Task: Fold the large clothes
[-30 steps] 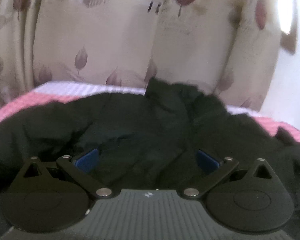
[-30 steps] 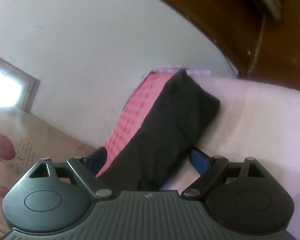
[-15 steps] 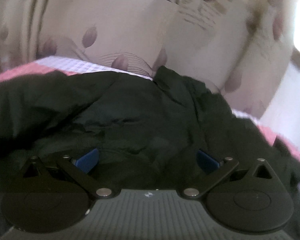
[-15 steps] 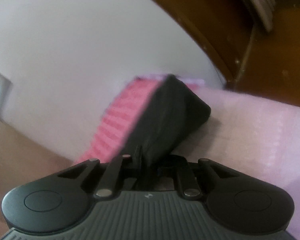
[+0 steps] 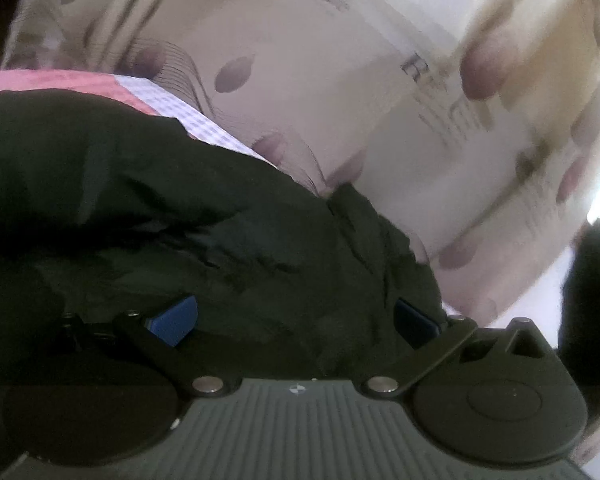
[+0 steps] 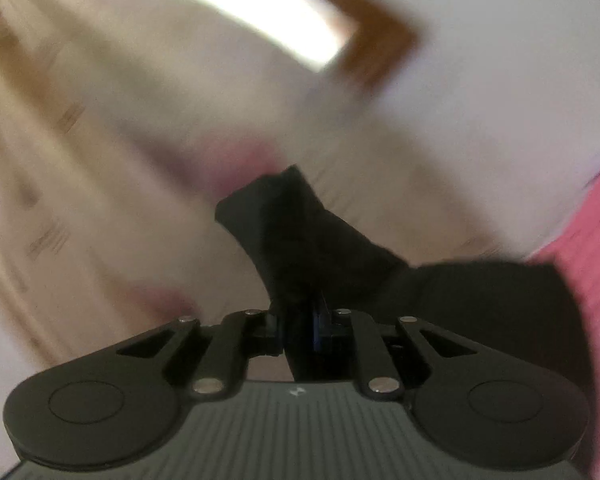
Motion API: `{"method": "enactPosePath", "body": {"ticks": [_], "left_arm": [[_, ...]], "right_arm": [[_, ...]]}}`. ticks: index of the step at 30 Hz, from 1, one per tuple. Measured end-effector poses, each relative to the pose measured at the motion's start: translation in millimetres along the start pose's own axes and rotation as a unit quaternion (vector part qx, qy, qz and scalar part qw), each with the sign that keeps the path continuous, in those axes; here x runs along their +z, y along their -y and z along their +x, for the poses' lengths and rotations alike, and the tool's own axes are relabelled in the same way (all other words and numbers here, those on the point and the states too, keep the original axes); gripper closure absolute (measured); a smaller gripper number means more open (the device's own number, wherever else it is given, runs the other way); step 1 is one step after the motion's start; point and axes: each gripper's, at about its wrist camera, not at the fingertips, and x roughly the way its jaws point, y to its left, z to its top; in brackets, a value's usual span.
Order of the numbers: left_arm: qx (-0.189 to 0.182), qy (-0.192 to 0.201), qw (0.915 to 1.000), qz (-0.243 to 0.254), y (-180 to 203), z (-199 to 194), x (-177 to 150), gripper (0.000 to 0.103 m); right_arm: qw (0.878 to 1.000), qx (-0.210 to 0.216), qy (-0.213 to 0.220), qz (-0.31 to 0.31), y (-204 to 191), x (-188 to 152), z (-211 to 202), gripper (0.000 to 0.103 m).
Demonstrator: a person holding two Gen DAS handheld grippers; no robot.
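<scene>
A large black garment lies crumpled on a pink checked bed cover in the left wrist view. My left gripper is open, its blue pads wide apart with black cloth lying between them. In the right wrist view my right gripper is shut on an end of the black garment, which sticks up from the jaws and trails off to the right, lifted off the bed.
A beige curtain with purple leaf prints hangs behind the bed. A bright window with a brown frame and a white wall show in the blurred right wrist view. The pink cover is at right.
My right gripper shut on the end of the black garment and swung up and left with it. My left gripper stayed open and tilted over the cloth.
</scene>
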Motion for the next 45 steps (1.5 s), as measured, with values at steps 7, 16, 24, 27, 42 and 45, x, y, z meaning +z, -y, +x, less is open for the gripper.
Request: {"method": "enactPosePath", "body": {"ticks": [7,16,24,27,42,45], "left_arm": [[-0.002,0.013,0.9997,-0.022,-5,-4,3,0.0],[-0.008,0.032,0.9982,-0.051,-15,-10,6,0.0],[-0.01,0.035,0.9976,-0.059,-17,-10,5,0.0],[-0.01,0.036,0.9975,-0.06,-17,-11,5,0.0],[-0.007,0.038,0.9971,-0.065,-17,-11,6,0.0],[-0.024,0.028,0.9973,-0.063,-19,-16,8,0.0]], "right_arm": [[0.993,0.06,-0.103,-0.001,-43,-112,92,0.091],[0.975,0.041,-0.217,-0.033,-45,-234,144,0.09],[0.948,-0.006,-0.294,-0.122,-37,-272,173,0.087],[0.936,-0.018,-0.308,-0.173,-42,-282,172,0.086],[0.93,0.017,-0.306,-0.205,-52,-290,164,0.03],[0.937,0.042,-0.272,-0.216,-55,-287,149,0.008]]}}
